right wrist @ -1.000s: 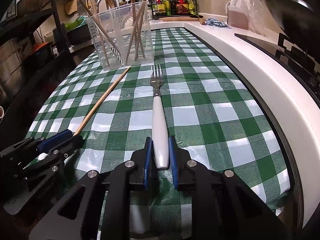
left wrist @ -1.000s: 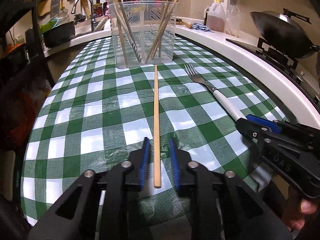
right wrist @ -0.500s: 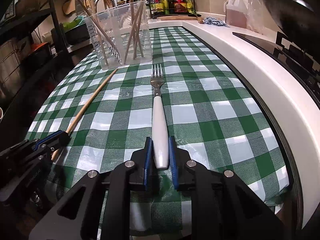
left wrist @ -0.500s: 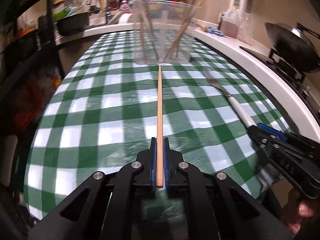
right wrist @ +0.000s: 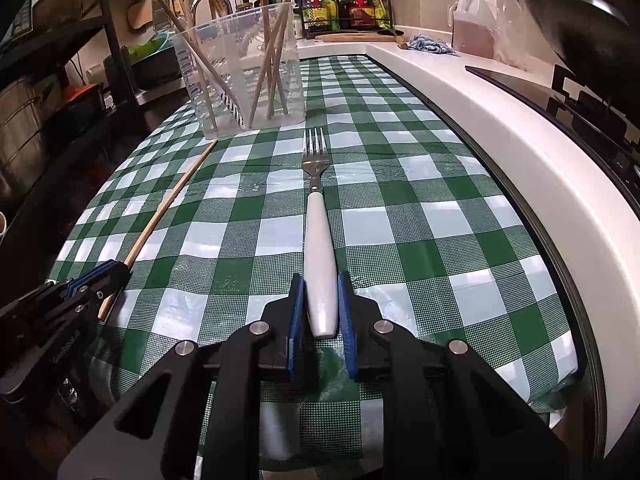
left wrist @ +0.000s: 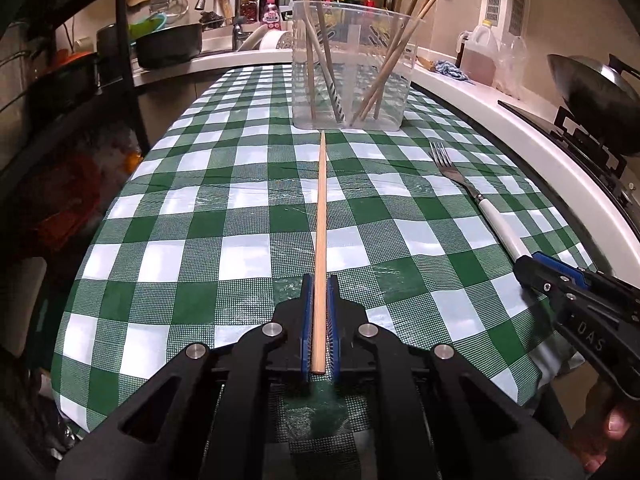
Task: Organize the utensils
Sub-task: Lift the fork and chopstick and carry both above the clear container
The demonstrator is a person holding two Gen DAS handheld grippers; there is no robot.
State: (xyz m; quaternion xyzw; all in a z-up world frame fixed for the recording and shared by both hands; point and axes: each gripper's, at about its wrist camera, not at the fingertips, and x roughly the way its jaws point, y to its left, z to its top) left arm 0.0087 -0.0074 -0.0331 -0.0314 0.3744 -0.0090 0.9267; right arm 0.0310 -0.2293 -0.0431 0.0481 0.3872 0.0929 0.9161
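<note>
A long wooden chopstick (left wrist: 320, 216) lies on the green-checked worktop (left wrist: 200, 240), pinched by the left gripper (left wrist: 319, 334); the right gripper (right wrist: 321, 320) clasps the white-handled fork (right wrist: 318, 240). Several chopsticks already stand in the clear plastic container (left wrist: 352, 68); these two remain.

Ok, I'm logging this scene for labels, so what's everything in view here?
chopstick: 1, light wood, lying on the cloth, near end in the left gripper
fork: 1, white handle, on the cloth
clear container: 1, far end of the cloth, holding several chopsticks
checked tablecloth: 1, green and white
wok: 1, dark, on the stove at right
jug: 1, brown liquid, back counter
left gripper: shut on the chopstick
right gripper: blue pads either side of the fork handle
</note>
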